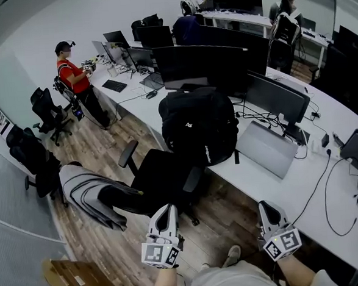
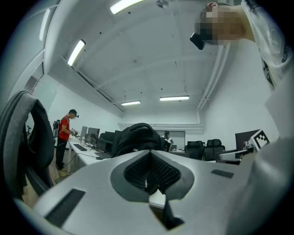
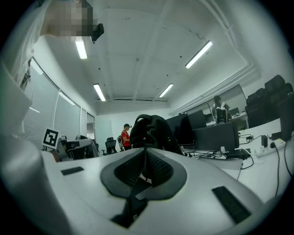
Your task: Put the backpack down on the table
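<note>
The black backpack (image 1: 199,125) stands upright on the near edge of the long white table (image 1: 261,179), in front of the monitors. It shows beyond the jaws in the left gripper view (image 2: 138,137) and in the right gripper view (image 3: 151,131). Both grippers are drawn back close to my body, well short of the backpack. My left gripper (image 1: 166,215) (image 2: 149,156) is shut with nothing in it. My right gripper (image 1: 268,210) (image 3: 146,157) points level at the backpack, its pads together and holding nothing.
A black office chair (image 1: 160,177) stands between me and the table. Left of it is a chair draped with a grey jacket (image 1: 88,194). A grey laptop (image 1: 266,146), monitors (image 1: 213,63) and cables lie on the table. A person in red (image 1: 73,73) stands far left.
</note>
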Demonstrator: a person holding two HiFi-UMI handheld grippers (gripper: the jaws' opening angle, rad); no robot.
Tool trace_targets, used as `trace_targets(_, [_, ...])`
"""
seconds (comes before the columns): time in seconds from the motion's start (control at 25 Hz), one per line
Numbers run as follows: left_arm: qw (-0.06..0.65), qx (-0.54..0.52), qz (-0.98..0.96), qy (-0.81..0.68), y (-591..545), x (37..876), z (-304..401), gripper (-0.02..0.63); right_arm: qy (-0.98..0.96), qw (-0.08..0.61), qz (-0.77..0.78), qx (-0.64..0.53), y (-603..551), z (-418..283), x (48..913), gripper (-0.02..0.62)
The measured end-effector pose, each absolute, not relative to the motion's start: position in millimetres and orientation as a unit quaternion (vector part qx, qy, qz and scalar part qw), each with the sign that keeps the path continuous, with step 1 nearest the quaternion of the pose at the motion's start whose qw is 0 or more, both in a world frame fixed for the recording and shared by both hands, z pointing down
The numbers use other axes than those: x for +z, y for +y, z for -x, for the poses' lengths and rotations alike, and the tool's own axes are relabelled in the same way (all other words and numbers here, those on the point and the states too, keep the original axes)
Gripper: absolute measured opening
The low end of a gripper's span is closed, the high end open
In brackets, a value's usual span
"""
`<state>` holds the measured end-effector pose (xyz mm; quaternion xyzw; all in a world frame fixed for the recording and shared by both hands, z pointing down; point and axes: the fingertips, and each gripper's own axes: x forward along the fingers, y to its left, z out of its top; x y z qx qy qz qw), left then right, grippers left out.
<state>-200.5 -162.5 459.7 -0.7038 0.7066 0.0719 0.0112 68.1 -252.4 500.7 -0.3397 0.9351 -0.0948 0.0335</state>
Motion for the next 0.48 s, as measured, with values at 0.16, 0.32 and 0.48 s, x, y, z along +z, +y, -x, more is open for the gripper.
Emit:
trace_targets(0.16, [0.012, 0.07, 0.735, 0.674, -138, 458, 191, 0.009, 0.928, 0.033, 0.36, -0.093, -218, -62, 497, 0.025])
trace_targets(0.32, [0.005, 0.072, 0.757, 0.65, -109, 466, 186, 0.009, 0.92, 0.04, 0.38, -0.087, -179, -61, 493, 0.026])
trace_targets(0.48, [0.008, 0.072, 0.769, 0.635, -85, 469, 178, 0.009, 0.906, 0.049, 0.413, -0.082, -154, -76, 488, 0.025])
